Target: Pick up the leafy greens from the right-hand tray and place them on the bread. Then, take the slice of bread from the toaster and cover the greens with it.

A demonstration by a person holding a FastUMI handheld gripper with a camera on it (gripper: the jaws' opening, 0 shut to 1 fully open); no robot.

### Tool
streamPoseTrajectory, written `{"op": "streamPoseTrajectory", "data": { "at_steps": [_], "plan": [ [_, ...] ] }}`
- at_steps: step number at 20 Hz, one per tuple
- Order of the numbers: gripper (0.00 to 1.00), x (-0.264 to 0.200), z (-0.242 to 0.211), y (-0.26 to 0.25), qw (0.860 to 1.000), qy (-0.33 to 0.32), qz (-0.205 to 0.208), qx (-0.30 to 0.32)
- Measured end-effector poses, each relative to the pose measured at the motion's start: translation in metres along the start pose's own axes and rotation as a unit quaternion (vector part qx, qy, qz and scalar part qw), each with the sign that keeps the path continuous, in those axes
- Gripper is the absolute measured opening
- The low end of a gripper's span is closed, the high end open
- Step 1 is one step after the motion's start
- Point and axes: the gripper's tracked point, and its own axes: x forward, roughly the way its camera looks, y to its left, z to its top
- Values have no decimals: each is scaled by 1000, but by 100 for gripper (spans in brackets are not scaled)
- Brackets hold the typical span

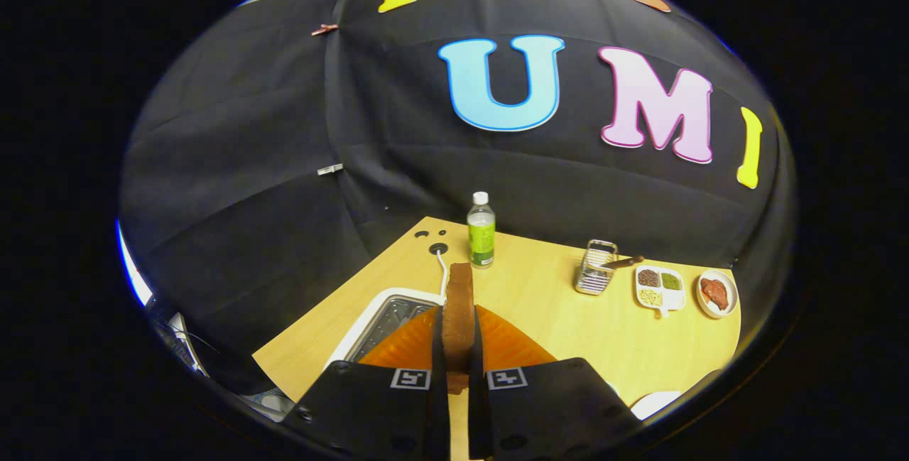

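Note:
My gripper [458,337] is shut on a brown slice of bread [460,308], held edge-on and upright between the two orange-backed fingers [405,347]. The slice sticks out ahead of the fingertips, above the wooden table [568,326]. Just below and to the left of the fingers lies the white toaster [387,319] with its metal top, its white cable running back to a hole in the table. A rim of a white plate [653,404] peeks out to the right of the gripper body. The leafy greens and the bottom bread are hidden from me.
A green-labelled bottle [481,234] stands at the table's back edge beyond the bread. To the right are a wire rack [595,269], a white divided dish of seasonings [660,288] and a small plate with reddish meat [716,293].

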Motion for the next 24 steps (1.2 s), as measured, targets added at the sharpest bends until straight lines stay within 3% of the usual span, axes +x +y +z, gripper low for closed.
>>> {"op": "streamPoseTrajectory", "data": {
  "at_steps": [4,9,17,24],
  "plan": [
    [14,-12,-22,-52,999,12,-38,29],
    [14,-19,-74,-95,994,46,-56,77],
    [14,-4,-128,-119,985,71,-27,155],
    [14,0,-181,-132,971,101,-35,215]
  ]
}}
